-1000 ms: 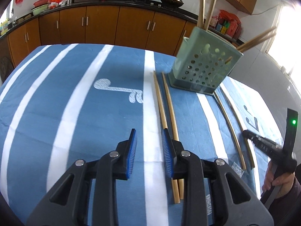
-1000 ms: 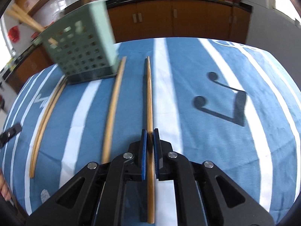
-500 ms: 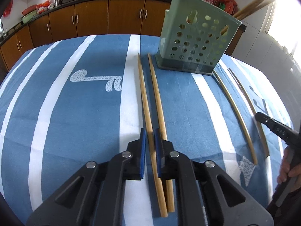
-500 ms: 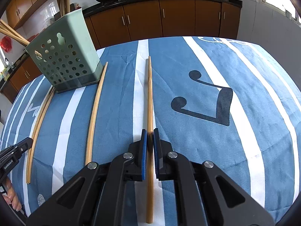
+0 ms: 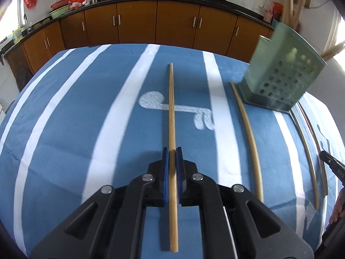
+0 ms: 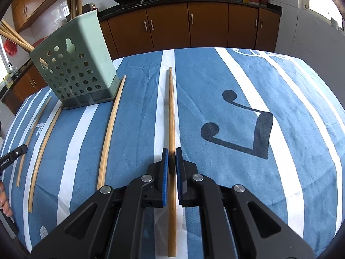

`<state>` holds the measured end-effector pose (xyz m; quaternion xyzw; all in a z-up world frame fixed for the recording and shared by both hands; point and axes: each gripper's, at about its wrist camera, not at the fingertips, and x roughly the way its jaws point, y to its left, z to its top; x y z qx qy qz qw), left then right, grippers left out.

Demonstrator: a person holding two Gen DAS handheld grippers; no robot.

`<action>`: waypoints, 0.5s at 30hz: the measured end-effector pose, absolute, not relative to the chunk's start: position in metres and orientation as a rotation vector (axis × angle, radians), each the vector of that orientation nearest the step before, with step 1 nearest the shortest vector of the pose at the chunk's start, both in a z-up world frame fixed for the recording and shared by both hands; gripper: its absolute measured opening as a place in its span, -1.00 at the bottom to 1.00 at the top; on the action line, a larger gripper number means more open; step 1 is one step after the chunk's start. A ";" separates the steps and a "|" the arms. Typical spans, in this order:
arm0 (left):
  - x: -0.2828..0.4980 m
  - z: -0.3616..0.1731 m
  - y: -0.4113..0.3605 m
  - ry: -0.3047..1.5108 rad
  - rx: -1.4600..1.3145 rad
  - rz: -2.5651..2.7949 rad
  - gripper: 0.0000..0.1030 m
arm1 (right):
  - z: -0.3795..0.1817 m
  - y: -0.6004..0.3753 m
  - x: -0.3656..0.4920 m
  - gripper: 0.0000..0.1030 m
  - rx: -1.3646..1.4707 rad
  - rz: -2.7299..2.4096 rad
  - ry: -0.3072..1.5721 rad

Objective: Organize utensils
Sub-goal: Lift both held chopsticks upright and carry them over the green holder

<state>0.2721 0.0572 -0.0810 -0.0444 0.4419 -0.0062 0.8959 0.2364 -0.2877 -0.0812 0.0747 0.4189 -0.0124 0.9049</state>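
My left gripper [image 5: 172,151] is shut on a long wooden chopstick [image 5: 171,108] that runs forward between its blue pads over the blue striped cloth. My right gripper [image 6: 171,151] is shut on another wooden chopstick [image 6: 171,112] in the same way. A pale green perforated utensil holder [image 6: 77,64] stands at the left in the right wrist view, with several chopsticks standing in it; it also shows at the right in the left wrist view [image 5: 282,79], blurred.
Loose chopsticks lie on the cloth: one [image 5: 248,129] beside the holder in the left wrist view, and three [image 6: 110,133] left of my right gripper. Brown kitchen cabinets [image 5: 138,28] run behind the table. The other gripper's tip [image 6: 13,157] shows at the left edge.
My left gripper closed on one chopstick of the pair, lifted it and swung left, away from the holder. My right gripper stays shut on its chopstick, and its view has shifted a little.
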 end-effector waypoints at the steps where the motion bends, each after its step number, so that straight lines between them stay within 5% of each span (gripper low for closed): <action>1: 0.273 -0.081 0.059 0.914 -0.090 -0.010 -0.84 | -0.081 -0.288 0.237 -0.85 0.148 -0.028 0.865; 15: 0.269 -0.083 0.059 0.885 -0.079 -0.016 -0.82 | -0.083 -0.287 0.231 -0.85 0.140 -0.023 0.849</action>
